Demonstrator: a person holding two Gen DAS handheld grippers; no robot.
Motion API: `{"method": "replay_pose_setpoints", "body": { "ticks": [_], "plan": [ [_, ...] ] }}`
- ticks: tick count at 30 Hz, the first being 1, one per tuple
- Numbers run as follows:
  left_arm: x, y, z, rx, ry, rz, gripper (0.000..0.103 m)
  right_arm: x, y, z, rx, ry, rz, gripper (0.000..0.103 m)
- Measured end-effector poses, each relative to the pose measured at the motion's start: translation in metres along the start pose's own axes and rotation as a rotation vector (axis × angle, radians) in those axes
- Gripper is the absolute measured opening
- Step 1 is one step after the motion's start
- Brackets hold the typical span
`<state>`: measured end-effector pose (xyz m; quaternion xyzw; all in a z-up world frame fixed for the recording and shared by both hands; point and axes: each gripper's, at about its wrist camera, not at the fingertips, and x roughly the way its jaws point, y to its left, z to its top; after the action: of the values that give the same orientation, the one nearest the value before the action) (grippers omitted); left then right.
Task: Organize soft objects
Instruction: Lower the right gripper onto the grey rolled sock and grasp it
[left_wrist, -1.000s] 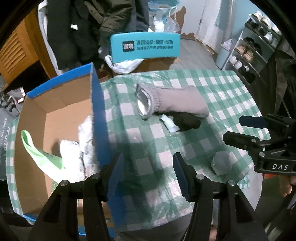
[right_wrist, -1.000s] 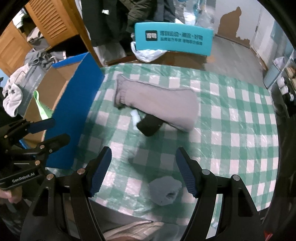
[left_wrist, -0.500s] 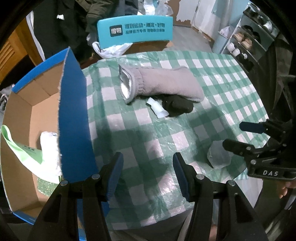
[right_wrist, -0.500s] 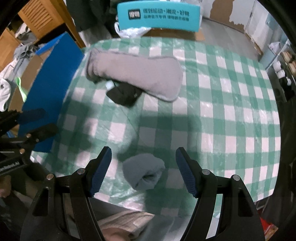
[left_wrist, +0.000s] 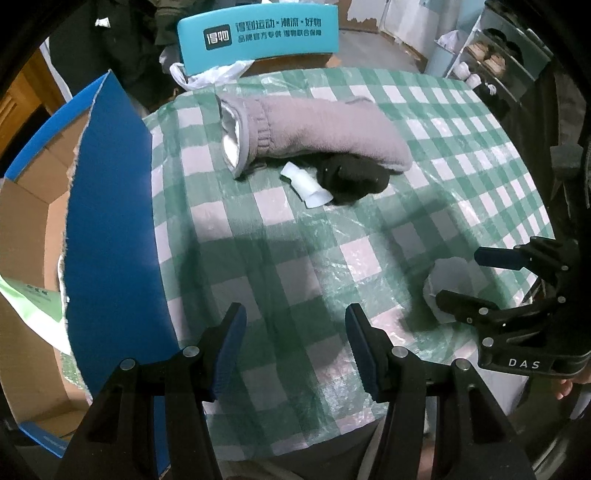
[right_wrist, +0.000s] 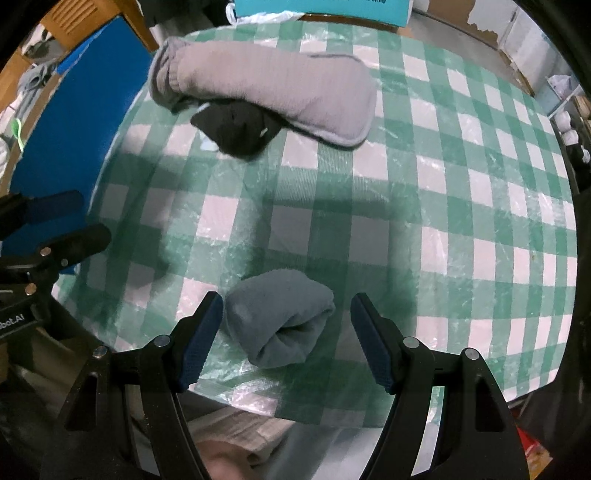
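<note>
A: Right gripper (right_wrist: 286, 334)?

B: Jaws spread wide, nothing pinched. The rolled blue-grey fleece bundle (right_wrist: 279, 317) lies on the green-and-white checked plastic tablecloth (right_wrist: 461, 192) right between the two blue ribbed pads. Left pad just beside the roll, maybe touching, can't tell. Clear gap on the right pad's side.

A: Left gripper (left_wrist: 295, 332)?

B: Also wide apart, holding nothing. Only bare cloth between its pads. In the left wrist view the roll (left_wrist: 443, 277) sits off to its right, at the right gripper's fingers (left_wrist: 465, 304).

A: Other soft stuff?

B: Long grey knit mitt with ribbed cuff (right_wrist: 266, 88) at the far side of the table, lying flat. A crumpled black fabric piece (right_wrist: 236, 125) touches its near edge, partly tucked under. A small pale tag or wrapper (left_wrist: 306, 184) beside the black piece.

A: Box?

B: Open cardboard box with blue outer flap (left_wrist: 110, 229) at the table's left edge, flap standing upright. Something green and white inside, mostly hidden.
</note>
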<state>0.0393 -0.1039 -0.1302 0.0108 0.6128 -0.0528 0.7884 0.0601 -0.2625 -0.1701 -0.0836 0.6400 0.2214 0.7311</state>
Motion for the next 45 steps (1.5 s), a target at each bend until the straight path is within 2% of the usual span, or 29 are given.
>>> {"method": "replay_pose_setpoints", "body": {
  "ticks": [9,10,12,23,34,45],
  "plan": [
    [0.009,0.002,0.002,-0.019,0.019,-0.006,0.057,0.015,0.006,-0.002,-0.027,0.032,-0.013,0.072],
    [0.009,0.003,0.002,-0.022,0.019,-0.008,0.057,0.016,0.007,-0.003,-0.032,0.035,-0.013,0.07],
    [0.01,0.004,0.004,-0.029,0.019,-0.012,0.057,0.018,0.009,-0.005,-0.043,0.043,-0.019,0.057],
    [0.018,0.012,0.014,-0.087,0.015,-0.031,0.057,0.015,0.003,0.011,-0.042,-0.006,-0.025,0.039],
    [0.026,0.016,0.031,-0.126,0.01,-0.024,0.057,0.002,-0.012,0.042,-0.022,-0.093,-0.027,0.036],
    [0.045,0.025,0.052,-0.205,0.018,-0.019,0.057,-0.008,-0.023,0.077,-0.024,-0.153,-0.044,0.036]
  ]
}}
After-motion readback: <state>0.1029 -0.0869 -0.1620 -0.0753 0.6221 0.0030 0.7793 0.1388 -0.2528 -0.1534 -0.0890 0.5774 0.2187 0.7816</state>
